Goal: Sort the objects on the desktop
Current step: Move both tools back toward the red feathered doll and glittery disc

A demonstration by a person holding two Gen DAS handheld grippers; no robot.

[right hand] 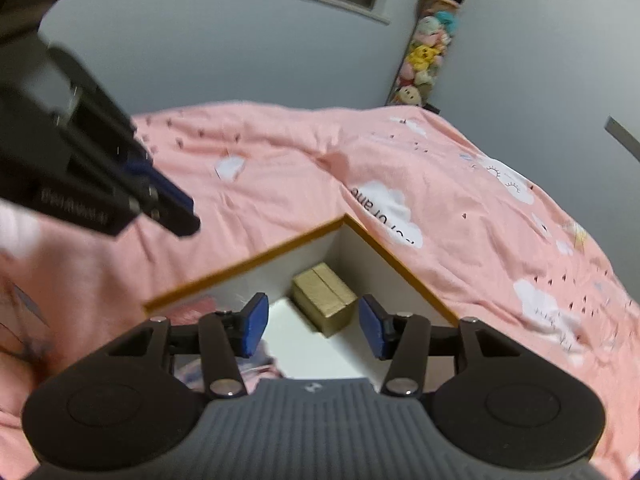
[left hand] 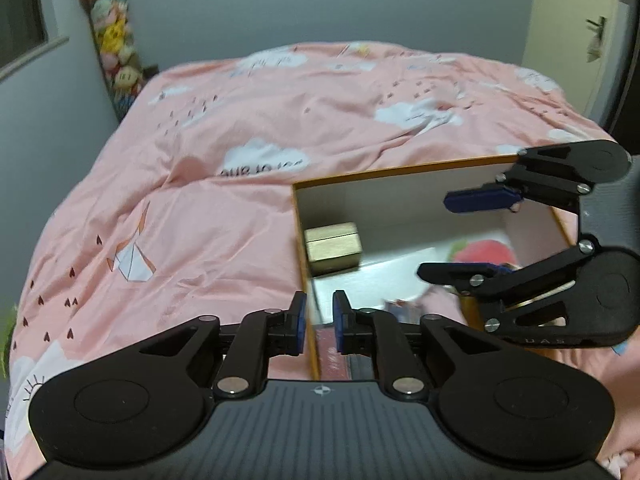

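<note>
An open box with an orange rim [left hand: 400,170] and white walls lies on a pink bed cover [left hand: 200,200]. A small gold box [left hand: 332,246] sits in its far left corner, and a blurred pink and red item [left hand: 484,250] lies further right inside. My left gripper [left hand: 320,320] hovers over the box's near left edge, its blue pads a narrow gap apart with nothing between them. My right gripper [left hand: 444,236] reaches in from the right above the box, open and empty. In the right wrist view, the right gripper [right hand: 314,326] is wide open above the gold box [right hand: 324,300], and the left gripper [right hand: 176,216] hangs at upper left.
The bed cover [right hand: 440,200] with cloud prints fills most of both views. A hanging column of plush toys [left hand: 114,52] [right hand: 428,48] stands in the corner by the grey wall. A door [left hand: 572,20] is at far right. Blurred cards or booklets [left hand: 400,308] lie in the box's near part.
</note>
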